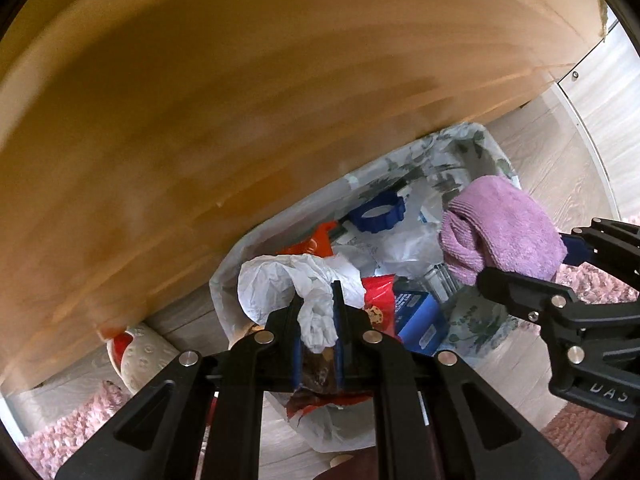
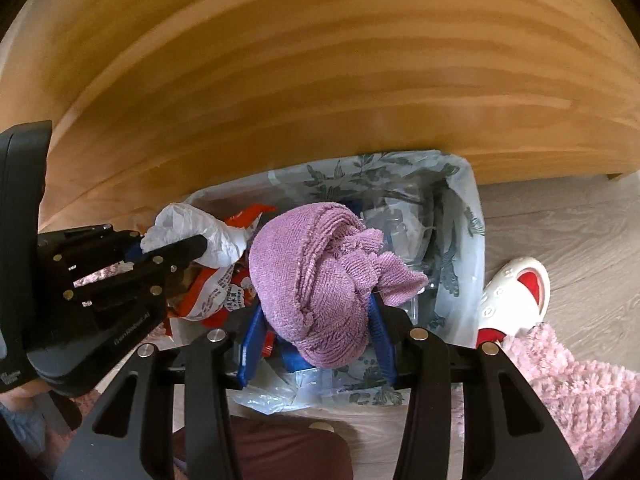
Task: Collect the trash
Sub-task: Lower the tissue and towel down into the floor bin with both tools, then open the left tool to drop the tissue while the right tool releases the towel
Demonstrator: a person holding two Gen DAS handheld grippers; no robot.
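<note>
both grippers over lined trash bin point(image 2: 460, 216) beside wooden furniture point(image 2: 320, 60). left gripper point(image 1: 316, 320) pinched nearly shut on white crumpled plastic point(image 1: 280, 280); right gripper point(image 2: 320, 336) half open, clamping purple cloth point(image 2: 312, 272). drop-off step. next: open jaws, let both fall inside.

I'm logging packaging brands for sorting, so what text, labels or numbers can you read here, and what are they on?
"DAS": raised letters on the right gripper's black body, cut off at the picture's edge.
Faint print on the left gripper's body: too blurred to read.
Red and white snack wrapper: printed characters, too small to read.
Blue box: white print, blurred.
</note>
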